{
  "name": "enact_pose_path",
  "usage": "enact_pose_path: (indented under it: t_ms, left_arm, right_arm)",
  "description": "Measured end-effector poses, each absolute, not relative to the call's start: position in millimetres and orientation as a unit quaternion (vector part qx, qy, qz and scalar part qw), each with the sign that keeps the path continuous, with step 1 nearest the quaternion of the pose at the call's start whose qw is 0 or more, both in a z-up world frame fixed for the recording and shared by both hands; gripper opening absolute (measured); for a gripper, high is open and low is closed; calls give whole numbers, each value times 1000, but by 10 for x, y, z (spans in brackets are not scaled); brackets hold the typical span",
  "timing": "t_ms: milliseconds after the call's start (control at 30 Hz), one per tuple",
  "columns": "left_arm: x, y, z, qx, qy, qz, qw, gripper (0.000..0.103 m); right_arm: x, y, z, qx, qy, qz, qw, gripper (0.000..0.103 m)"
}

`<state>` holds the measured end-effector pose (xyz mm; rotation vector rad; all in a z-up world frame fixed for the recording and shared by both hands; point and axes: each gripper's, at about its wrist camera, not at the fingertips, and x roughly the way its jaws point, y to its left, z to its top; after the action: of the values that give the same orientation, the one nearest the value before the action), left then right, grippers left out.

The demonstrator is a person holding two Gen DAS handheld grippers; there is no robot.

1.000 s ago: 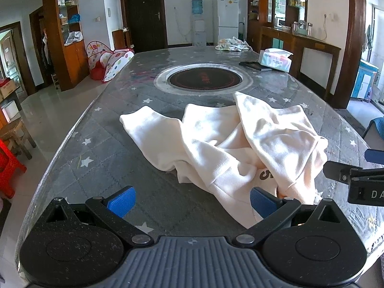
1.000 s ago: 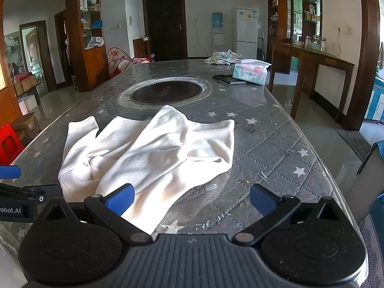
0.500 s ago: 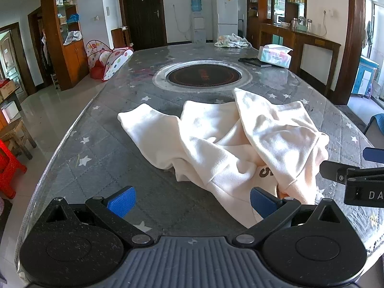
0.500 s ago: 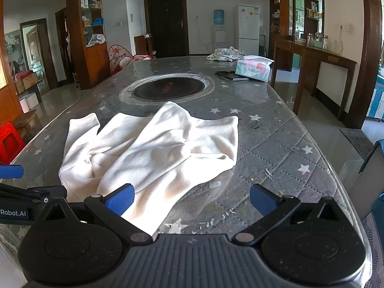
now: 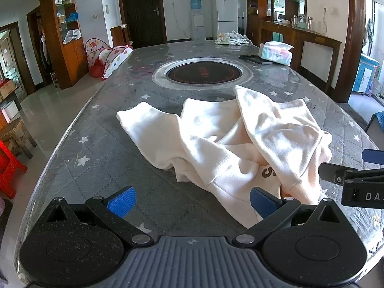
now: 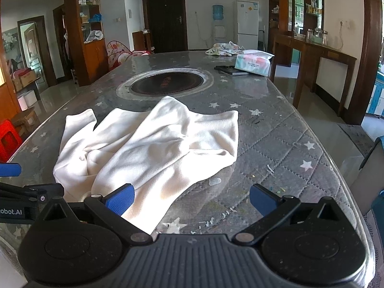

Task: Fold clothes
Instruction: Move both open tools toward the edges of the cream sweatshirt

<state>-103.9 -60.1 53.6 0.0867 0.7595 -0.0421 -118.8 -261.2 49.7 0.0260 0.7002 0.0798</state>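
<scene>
A cream garment (image 5: 228,141) lies crumpled on the grey star-patterned table (image 5: 96,158); dark lettering shows on its near fold. It also shows in the right wrist view (image 6: 153,148). My left gripper (image 5: 192,202) is open and empty, just short of the garment's near edge, with its right finger beside the cloth. My right gripper (image 6: 190,200) is open and empty, its left finger at the garment's near corner. Each gripper shows at the edge of the other's view, the right in the left wrist view (image 5: 355,180) and the left in the right wrist view (image 6: 21,192).
A round inset hotplate (image 5: 204,73) sits mid-table beyond the garment. A tissue box (image 5: 276,52), a dark flat object (image 5: 255,58) and a bundle of cloth (image 5: 230,39) lie at the far end. Small debris (image 6: 240,192) dots the table near my right gripper. The table edge is close on the right.
Both views have shifted slightly, and the garment sits a little farther up in both. Both grippers stay open and the garment has not been touched.
</scene>
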Motion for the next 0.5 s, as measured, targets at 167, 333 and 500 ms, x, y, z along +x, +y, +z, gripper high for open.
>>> enact_pose_path:
  t_ms: [167,333,500]
  left_arm:
    - [-1023,-599,543,43,371,-20,927,103]
    - [-1004,-604,544,44,372,-20,927,103]
    - [-986,-597,540,44,373,-20,926,103]
  right_arm:
    - [-1176,-2609,504,13,342,40,939,103]
    - [-1157,-2603,494,13,343,41,938,103]
    - [-1137,-2600,484,12,346,42,937,103]
